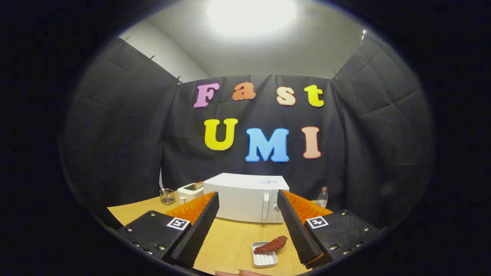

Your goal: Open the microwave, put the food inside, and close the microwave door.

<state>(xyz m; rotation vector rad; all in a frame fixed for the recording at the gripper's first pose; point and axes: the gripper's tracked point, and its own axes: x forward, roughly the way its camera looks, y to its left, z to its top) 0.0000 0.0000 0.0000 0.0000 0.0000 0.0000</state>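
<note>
A white microwave (245, 197) stands at the back of the wooden table (230, 241), its door shut, with the handle (266, 207) and a dial toward its right side. A reddish-brown piece of food (271, 244) lies on a small white ribbed dish (264, 258), on the table near the right finger. My gripper (248, 199) is open and held above the table, well short of the microwave, with nothing between its fingers.
Left of the microwave stand a white toaster (190, 192) with bread in it and a small wire holder (167, 196). A clear plastic bottle (322, 197) stands to the microwave's right. Fingertips of a person's hand (239, 273) show at the table's near edge.
</note>
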